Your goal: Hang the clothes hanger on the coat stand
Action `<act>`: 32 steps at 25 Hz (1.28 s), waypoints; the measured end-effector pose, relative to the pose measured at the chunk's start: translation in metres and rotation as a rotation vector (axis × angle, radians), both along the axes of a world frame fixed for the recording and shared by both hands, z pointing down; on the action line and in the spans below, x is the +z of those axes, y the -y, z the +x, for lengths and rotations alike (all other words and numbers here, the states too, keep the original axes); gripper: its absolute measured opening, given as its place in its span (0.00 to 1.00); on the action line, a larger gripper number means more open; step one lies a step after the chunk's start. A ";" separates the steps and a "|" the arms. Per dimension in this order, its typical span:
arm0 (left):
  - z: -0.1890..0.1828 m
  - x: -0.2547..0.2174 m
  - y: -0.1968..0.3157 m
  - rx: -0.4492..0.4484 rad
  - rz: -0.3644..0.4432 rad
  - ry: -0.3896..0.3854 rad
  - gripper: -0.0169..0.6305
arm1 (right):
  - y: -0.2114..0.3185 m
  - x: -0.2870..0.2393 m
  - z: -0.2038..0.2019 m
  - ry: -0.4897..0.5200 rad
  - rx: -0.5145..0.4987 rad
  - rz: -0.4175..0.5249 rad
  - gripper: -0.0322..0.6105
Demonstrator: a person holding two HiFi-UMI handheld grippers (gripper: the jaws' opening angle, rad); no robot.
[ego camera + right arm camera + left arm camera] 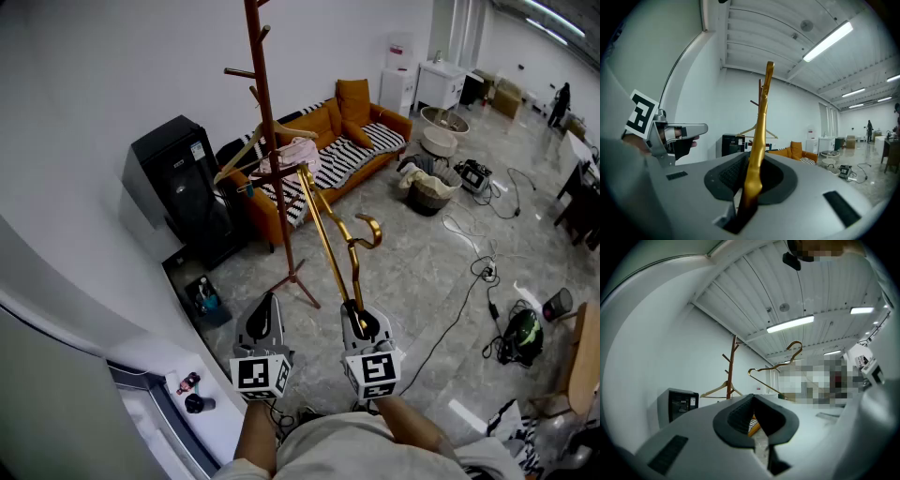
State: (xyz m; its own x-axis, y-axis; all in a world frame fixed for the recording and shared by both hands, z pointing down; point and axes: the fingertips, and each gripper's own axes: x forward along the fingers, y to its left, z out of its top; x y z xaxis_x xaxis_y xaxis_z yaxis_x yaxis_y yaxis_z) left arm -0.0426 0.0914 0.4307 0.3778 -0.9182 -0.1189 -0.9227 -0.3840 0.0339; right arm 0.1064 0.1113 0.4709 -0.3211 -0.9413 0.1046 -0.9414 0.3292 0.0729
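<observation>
The left claw [265,307] is pressed together with nothing in it and hangs just beside the other, so it gives the load no support; were the load to swing, it is not placed to catch it. Ahead of it the coat stand [272,141] rises on thin splayed feet, and a wooden hanger [246,150] with something pale pink [298,152] already sits on its lower pegs. A push there could unseat them or rock the stand. The gold clothes hanger [328,248] slants up from the right side toward that same spot. Its far tip looks very near the pink item, while its hook curls away to the right, not toward any peg. Driving it forward as it lies would likely snag the tip before the hook meets anything. The right claw [361,323] pinches the gold hanger at its near end only, a long lever on a smooth rod, so it may twist or slip in the pads while being turned.
</observation>
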 end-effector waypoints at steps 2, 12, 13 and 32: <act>-0.004 0.001 0.001 0.002 -0.004 -0.002 0.04 | 0.002 0.000 -0.006 0.002 -0.006 0.002 0.12; -0.046 0.016 0.009 0.013 -0.033 -0.020 0.04 | 0.016 -0.001 -0.052 -0.039 -0.049 -0.006 0.12; -0.051 0.018 0.009 0.015 -0.036 -0.021 0.04 | 0.018 -0.001 -0.057 -0.042 -0.048 -0.009 0.12; -0.077 0.040 0.089 0.057 -0.064 -0.023 0.04 | 0.102 0.009 -0.094 -0.069 -0.065 -0.042 0.12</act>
State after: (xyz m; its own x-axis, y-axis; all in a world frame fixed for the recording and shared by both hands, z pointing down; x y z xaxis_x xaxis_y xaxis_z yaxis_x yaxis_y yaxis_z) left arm -0.1196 0.0028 0.4704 0.4276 -0.9012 -0.0702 -0.8980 -0.4324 0.0809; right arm 0.0122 0.0098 0.4802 -0.3724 -0.9128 0.1675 -0.9110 0.3940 0.1221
